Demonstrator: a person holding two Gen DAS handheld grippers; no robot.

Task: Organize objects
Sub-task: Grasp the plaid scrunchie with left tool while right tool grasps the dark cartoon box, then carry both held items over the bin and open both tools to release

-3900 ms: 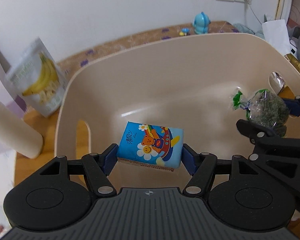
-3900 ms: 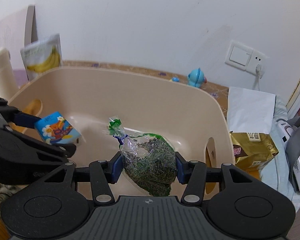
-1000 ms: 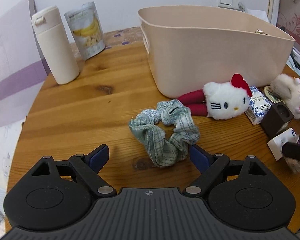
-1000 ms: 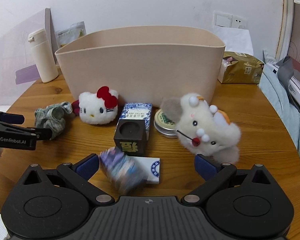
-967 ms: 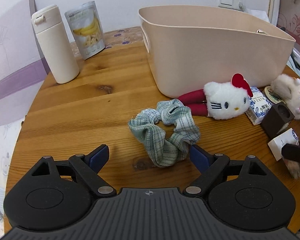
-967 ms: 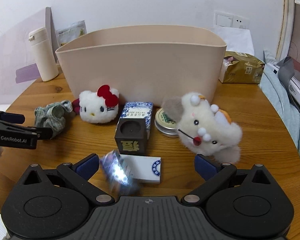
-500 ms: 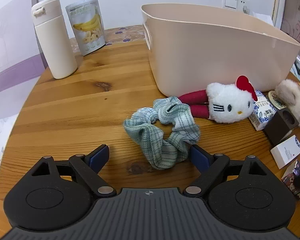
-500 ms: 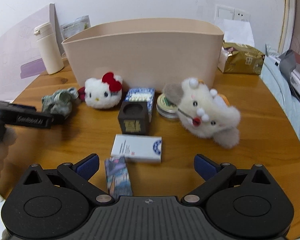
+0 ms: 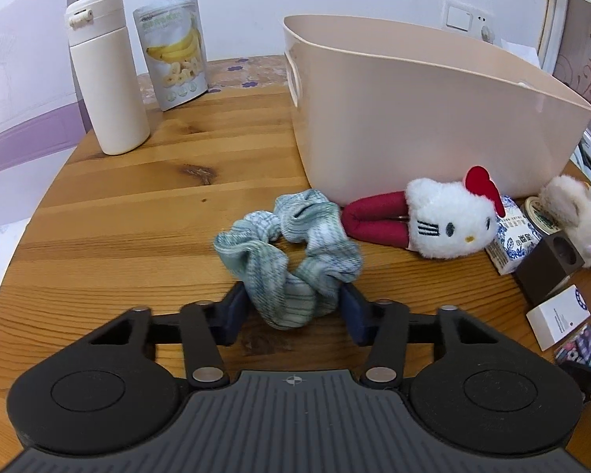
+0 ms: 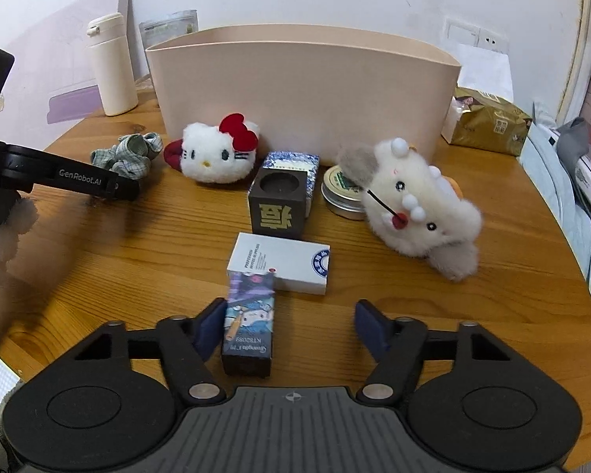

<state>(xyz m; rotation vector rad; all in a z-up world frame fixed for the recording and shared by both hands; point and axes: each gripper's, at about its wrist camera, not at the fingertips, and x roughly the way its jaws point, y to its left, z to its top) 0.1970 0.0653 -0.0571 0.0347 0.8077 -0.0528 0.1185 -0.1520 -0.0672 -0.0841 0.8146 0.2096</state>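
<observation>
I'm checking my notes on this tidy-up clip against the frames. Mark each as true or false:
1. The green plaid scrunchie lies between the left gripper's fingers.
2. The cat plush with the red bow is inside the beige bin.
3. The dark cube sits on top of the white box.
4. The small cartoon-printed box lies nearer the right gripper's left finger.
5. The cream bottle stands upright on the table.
1. True: the green plaid scrunchie is between the closing jaws of the left gripper.
2. False: the cat plush lies on the table in front of the beige bin.
3. False: the dark cube sits on the table behind the white box.
4. True: the cartoon-printed box lies by that finger of the right gripper.
5. True: the cream bottle stands upright.
</observation>
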